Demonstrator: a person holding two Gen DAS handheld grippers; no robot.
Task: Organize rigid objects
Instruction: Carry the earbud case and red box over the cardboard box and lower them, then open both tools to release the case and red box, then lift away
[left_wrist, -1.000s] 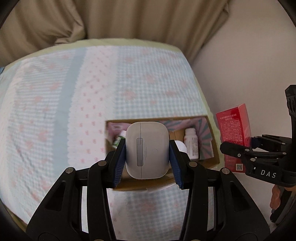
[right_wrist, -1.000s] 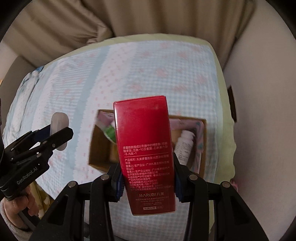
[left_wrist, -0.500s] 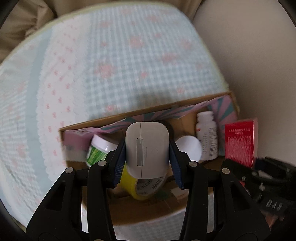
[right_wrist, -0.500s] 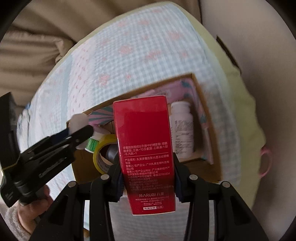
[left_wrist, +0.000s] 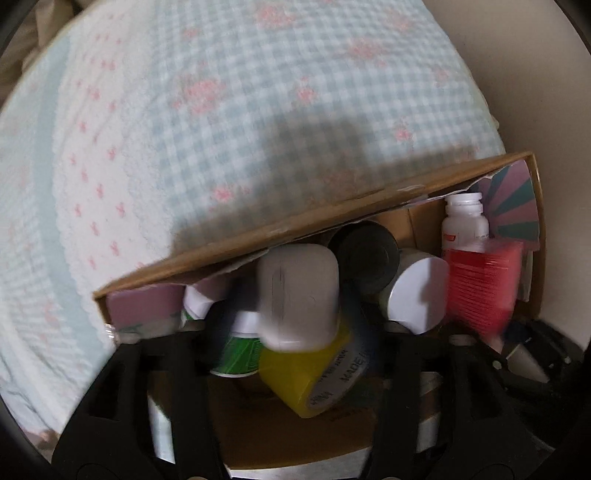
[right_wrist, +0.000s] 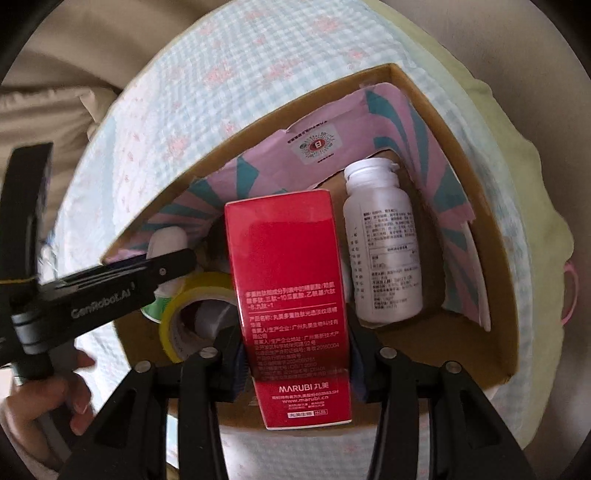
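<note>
A cardboard box (left_wrist: 266, 236) with pink and teal lining sits on a checked cloth. My left gripper (left_wrist: 295, 314) is shut on a white case (left_wrist: 299, 295), held low inside the box above a yellow tape roll (left_wrist: 295, 373); the view is blurred. My right gripper (right_wrist: 295, 354) is shut on a red carton (right_wrist: 291, 295), lowered into the box (right_wrist: 491, 258) beside a white bottle (right_wrist: 384, 251) lying on its floor. The red carton (left_wrist: 480, 288) also shows in the left wrist view. The left gripper (right_wrist: 110, 284) shows in the right wrist view.
In the box are a green-labelled jar (left_wrist: 236, 354), a dark round can (left_wrist: 365, 251), a white-lidded jar (left_wrist: 417, 291) and the white bottle (left_wrist: 463, 221). The tape roll (right_wrist: 195, 310) lies left of the red carton. The checked cloth (left_wrist: 258, 110) stretches behind the box.
Both grippers have moved down and forward into the box with their objects. The box fills more of both views. The red carton now sits between the bottle and the tape roll.
</note>
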